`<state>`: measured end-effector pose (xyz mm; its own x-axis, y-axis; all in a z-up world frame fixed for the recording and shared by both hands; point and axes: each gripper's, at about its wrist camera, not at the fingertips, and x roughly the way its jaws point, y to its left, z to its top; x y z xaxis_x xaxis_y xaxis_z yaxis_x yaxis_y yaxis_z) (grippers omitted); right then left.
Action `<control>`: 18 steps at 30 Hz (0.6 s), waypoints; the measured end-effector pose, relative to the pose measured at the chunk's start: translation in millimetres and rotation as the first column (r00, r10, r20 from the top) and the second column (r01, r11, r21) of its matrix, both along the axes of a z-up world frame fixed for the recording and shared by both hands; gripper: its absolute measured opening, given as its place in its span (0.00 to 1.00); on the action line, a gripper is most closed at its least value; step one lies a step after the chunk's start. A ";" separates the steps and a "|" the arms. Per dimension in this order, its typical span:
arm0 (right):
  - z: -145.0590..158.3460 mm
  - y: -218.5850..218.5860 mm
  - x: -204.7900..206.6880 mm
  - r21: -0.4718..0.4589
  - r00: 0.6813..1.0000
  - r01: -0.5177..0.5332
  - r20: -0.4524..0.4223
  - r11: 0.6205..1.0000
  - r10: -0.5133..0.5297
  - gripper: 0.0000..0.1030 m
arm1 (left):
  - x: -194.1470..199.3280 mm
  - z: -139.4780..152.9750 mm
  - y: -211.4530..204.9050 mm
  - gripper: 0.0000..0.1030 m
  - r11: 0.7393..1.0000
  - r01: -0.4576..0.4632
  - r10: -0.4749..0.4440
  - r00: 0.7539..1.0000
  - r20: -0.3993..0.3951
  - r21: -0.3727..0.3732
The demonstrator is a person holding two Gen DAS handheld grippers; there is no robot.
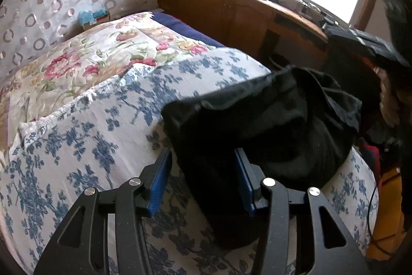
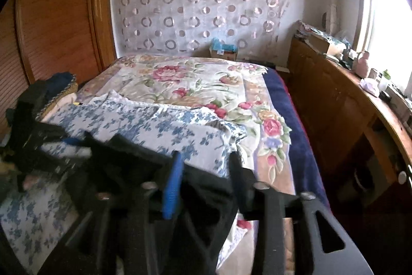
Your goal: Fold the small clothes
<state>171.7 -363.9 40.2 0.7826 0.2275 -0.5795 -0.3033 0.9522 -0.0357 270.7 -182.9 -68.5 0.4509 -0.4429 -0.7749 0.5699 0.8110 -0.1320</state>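
Blue-padded left hand-held gripper [image 1: 204, 182] spread wide, jaws straddling black soft fabric garment [image 1: 262, 120], not clamped. Right hand-held gripper [image 2: 206, 179] also spread, same black cloth bunched between and under jaws; actual pinch impossible to tell through blur. Garment lying rumpled on blue-and-white floral bedsheet [image 1: 85, 135], near foot corner of bed. Fold judged barely begun: no flat panel, no clean crease, edges lumpy. Left to do: spread flat, fold over, smooth. Open room toward red-flowered cream quilt [image 2: 185, 84] beyond. Tight on window side: bed edge, then brown wooden cabinet [image 1: 231, 9] close. Dark clothes pile [image 2: 38, 105] crowding the other side.
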 end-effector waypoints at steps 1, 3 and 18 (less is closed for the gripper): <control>-4.3 -0.1 -8.5 0.004 1.000 -0.007 -0.011 1.000 0.007 0.43 | 1.6 2.0 0.4 0.48 1.000 -0.004 0.004 1.000 0.004 -0.007; -14.1 5.4 -19.4 0.008 0.999 -0.030 -0.039 1.000 0.030 0.43 | 4.9 4.9 0.2 0.48 1.000 -0.008 0.009 1.000 0.014 -0.016; -39.1 8.9 -43.0 -0.094 0.979 -0.104 -0.183 0.990 0.086 0.06 | 38.6 -3.6 -13.6 0.48 0.999 -0.035 0.035 0.999 0.016 0.007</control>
